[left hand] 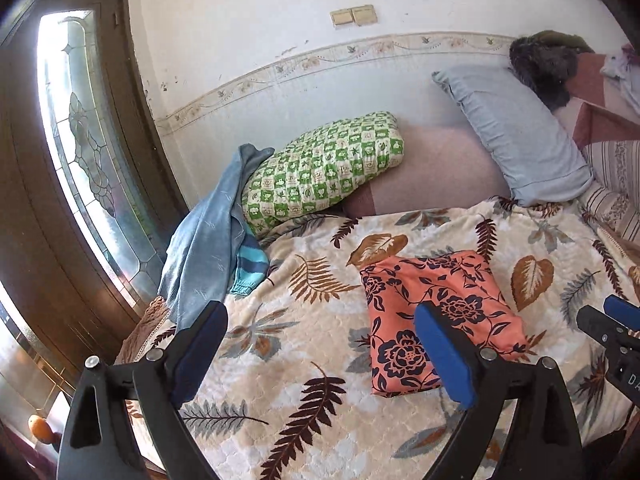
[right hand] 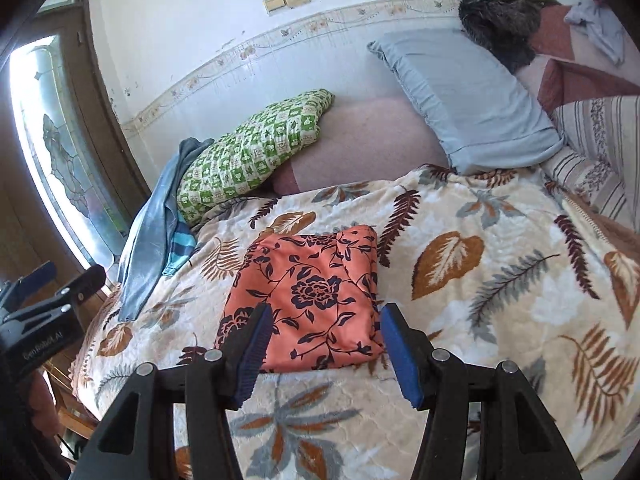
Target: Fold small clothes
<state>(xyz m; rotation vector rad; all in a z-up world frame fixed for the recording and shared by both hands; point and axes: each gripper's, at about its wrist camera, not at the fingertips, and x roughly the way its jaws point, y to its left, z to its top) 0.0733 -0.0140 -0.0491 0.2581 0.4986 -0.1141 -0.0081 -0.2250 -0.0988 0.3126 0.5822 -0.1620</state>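
A folded orange garment with dark flowers (left hand: 436, 312) (right hand: 316, 292) lies flat on the leaf-patterned blanket (left hand: 280, 344) (right hand: 480, 280). My left gripper (left hand: 320, 312) hovers above the bed, wide open, with nothing between its blue pads; the garment lies beyond its right finger. My right gripper (right hand: 326, 314) is open too, held above the near edge of the garment without touching it. Each gripper shows at the edge of the other's view: the right gripper (left hand: 612, 320), the left gripper (right hand: 60, 280).
A blue garment (left hand: 204, 256) (right hand: 148, 248) and a teal striped piece (left hand: 250, 264) hang over the bed's left edge. A green checked quilt (left hand: 324, 168), a pale blue pillow (left hand: 516, 136) and dark bedding lie by the wall. A glazed wooden door (left hand: 80, 140) stands left.
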